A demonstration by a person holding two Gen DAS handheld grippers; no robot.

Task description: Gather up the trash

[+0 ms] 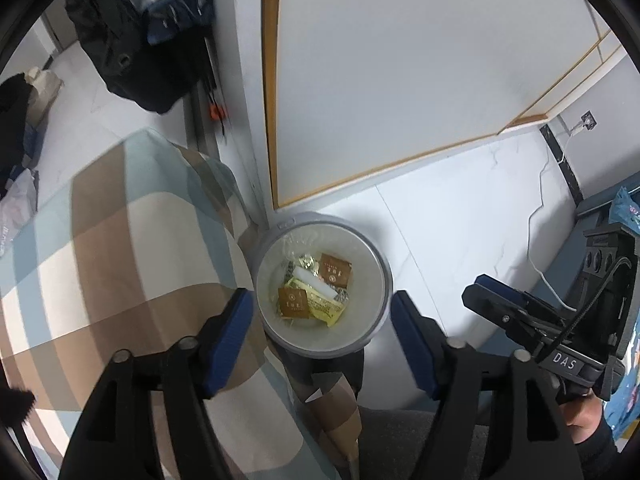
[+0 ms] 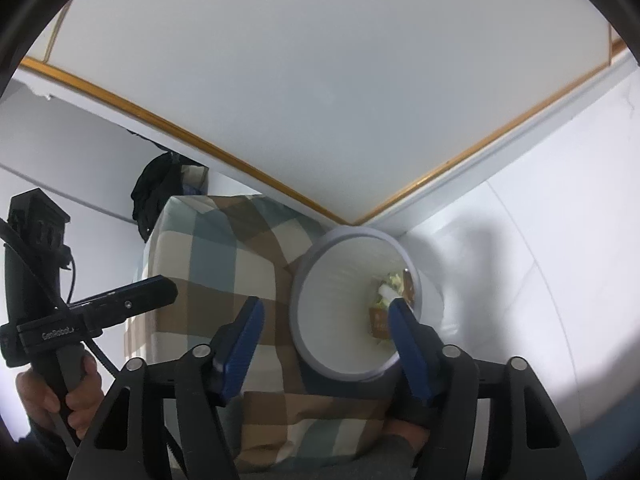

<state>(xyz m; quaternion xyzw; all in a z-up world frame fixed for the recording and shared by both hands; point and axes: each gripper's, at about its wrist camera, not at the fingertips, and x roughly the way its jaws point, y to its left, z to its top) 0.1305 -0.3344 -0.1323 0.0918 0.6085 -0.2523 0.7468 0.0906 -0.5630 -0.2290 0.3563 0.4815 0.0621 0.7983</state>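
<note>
Where the bed's corner meets the white tiled floor, a round grey waste bin with a smooth rim and pale, matte inner wall stands just beside the mattress, near a white cupboard door edged in wood. Seen from the left wrist, looking steeply down, the bin's bottom holds the trash: two flat brown square packets, a yellow printed wrapper, a white stick-shaped piece and crumpled clear foil. The left gripper hangs above the bin with its blue-padded fingers released, spread to either side of the rim and grasping nothing. The right gripper likewise stands released and empty; its near-right finger hides part of the trash, so from the right wrist only a brown packet edge and yellowish scraps show. The bedspread, soft cloth checked in brown, cream and pale blue, fills the left of both views. Only the left view shows dark clothing hanging far left and a white cable on the floor. Each view shows the other gripper's black handle, with part of a hand cut off at the edge.
</note>
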